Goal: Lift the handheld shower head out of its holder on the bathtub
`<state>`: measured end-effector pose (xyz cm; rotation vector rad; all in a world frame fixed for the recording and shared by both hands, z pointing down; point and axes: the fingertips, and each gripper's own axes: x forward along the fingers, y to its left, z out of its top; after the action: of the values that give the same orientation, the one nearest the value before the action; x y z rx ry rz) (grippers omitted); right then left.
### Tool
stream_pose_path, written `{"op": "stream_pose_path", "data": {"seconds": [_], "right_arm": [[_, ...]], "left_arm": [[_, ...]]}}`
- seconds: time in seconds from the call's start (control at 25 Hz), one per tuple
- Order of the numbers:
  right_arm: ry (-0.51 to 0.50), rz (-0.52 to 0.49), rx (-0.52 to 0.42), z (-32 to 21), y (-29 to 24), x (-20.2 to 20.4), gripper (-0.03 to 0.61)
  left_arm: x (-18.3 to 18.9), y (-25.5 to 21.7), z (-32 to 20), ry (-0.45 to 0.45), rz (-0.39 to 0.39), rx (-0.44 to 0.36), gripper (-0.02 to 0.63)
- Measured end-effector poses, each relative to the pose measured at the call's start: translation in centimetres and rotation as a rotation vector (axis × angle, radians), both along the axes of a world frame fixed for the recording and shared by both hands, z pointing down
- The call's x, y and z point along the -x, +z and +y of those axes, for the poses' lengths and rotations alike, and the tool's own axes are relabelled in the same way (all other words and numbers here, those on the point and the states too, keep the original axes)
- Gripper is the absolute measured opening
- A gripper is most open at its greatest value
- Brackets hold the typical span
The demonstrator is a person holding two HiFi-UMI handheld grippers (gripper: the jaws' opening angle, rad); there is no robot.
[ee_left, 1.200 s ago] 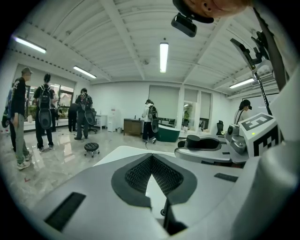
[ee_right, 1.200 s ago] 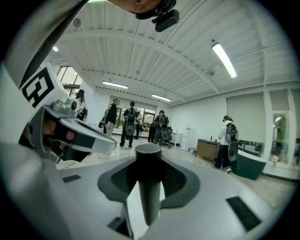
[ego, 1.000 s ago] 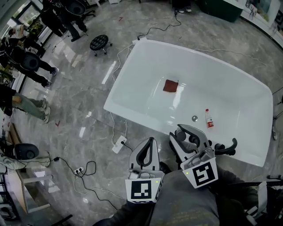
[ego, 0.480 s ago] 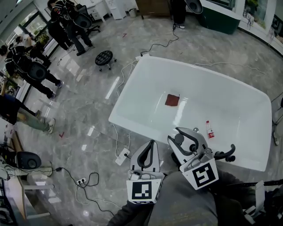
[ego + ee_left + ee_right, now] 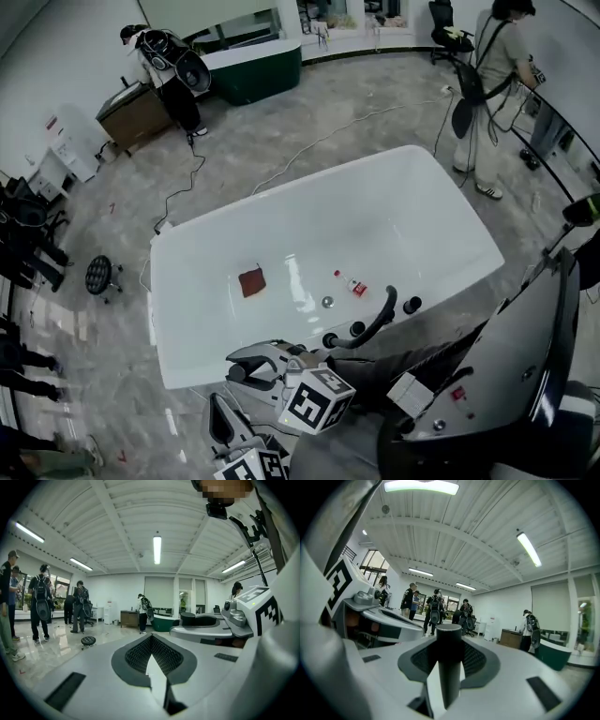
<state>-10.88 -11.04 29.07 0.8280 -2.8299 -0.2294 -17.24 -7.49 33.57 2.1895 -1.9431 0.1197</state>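
The white bathtub (image 5: 441, 202) fills the middle of the head view. On its near rim stand black knobs (image 5: 411, 305) and a curved black spout (image 5: 375, 319). My right gripper (image 5: 242, 366) hangs just outside the near rim, shut on the black cylindrical shower head handle (image 5: 449, 667), which stands upright between its pads. The handle's round end (image 5: 238, 373) shows in the jaws from above. My left gripper (image 5: 223, 420) is lower left, beside the right one, with its tips together and nothing between them (image 5: 150, 641).
A red cloth (image 5: 251, 281), a small bottle (image 5: 352, 284) and the drain (image 5: 327, 302) lie in the tub. A cable (image 5: 309, 150) runs over the floor behind it. Several people stand around the room, one near the tub's far right corner (image 5: 492, 94). A grey machine (image 5: 506, 375) fills the lower right.
The head view has swung round, so the tub is seen from another side and both grippers sit lower and further left in the picture. The right gripper still holds the black handle.
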Motion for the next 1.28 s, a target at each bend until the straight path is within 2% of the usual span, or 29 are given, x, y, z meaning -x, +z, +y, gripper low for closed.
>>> {"op": "stream_pose_path", "data": {"seconds": [0.2,0.36,0.44,0.52,0.68,0.88,1.12,1.28], "right_arm": [[0.004,0.007,-0.005,1.4,-0.1,-0.7,0.130],[0.034,0.005,-0.013,3.6,-0.5,-3.8,0.130],[0.057,0.007,-0.047,3.8,-2.0,-4.9,0.130],[0.050,0.011,-0.087,3.6,-3.1,-3.3,0.130],[0.024,-0.001,-0.076,3.7,-2.6,0.3,0.130],[0.023,-0.019,-0.066,4.4,-1.5,-0.3,0.130],[0.027,-0.036,-0.131,7.2,-3.2,-0.3,0.130],[0.069,-0.081,-0.122,9.7,-4.7,-1.4,0.130]], "left_arm": [[-2.2,-3.2,0.9,0.035,-0.035,-0.015,0.003],[-5.3,-4.6,2.4,0.074,-0.049,-0.033,0.003],[-6.2,-6.0,2.5,0.093,-0.057,-0.050,0.003],[-4.6,-7.0,2.5,0.080,-0.053,-0.060,0.003],[-0.8,-6.6,3.0,0.040,-0.062,-0.058,0.003],[-1.2,-5.3,3.9,0.023,-0.074,-0.066,0.003],[-0.8,-6.4,6.5,0.013,-0.083,-0.108,0.003],[-1.7,-7.4,8.9,0.033,-0.099,-0.128,0.003]]}}
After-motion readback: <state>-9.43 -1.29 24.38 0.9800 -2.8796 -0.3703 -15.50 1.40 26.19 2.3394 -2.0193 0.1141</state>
